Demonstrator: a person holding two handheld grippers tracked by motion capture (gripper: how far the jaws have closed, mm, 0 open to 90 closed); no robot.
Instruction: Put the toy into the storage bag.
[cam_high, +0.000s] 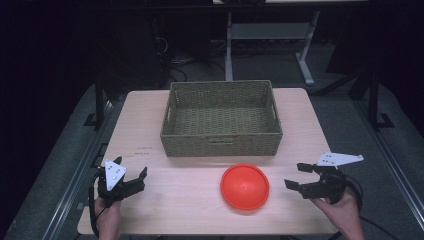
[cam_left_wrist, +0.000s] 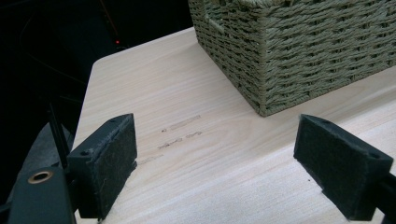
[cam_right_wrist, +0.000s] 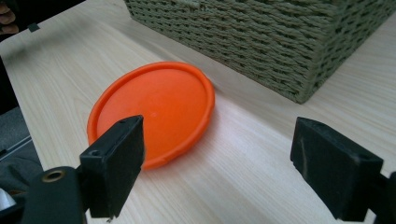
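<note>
Seemingly, a pick of the orange disc (cam_high: 245, 186) is being prepared: in the high view it is seen lying flat on the wooden table (cam_high: 190, 205), close to the near edge and just in front of the wicker basket (cam_high: 221, 119), which stands toward the far edge. The right gripper (cam_high: 295, 176) is held near the right edge with its jaws spread and nothing between them, pointed toward the disc but apart from it; the left gripper (cam_high: 132, 175) is held by the near left corner, likewise spread and empty. From the left gripper view, bare tabletop is seen between the pads (cam_left_wrist: 109, 158), with the basket's corner (cam_left_wrist: 261, 65) ahead; a careless sweep from this side could be expected to knock the basket askew. From the right gripper view, the disc (cam_right_wrist: 154, 107) is seen just beyond the left pad (cam_right_wrist: 116, 163), low and thin-rimmed, with its far rim close to the basket wall (cam_right_wrist: 261, 42). The main risk is judged to lie here: a flat, shallow rim offers little to be pinched, so the disc could be pushed along the smooth wood or jammed against the basket instead of being gripped. If it is caught by one edge only, it could be tilted and dropped when lifted.
</note>
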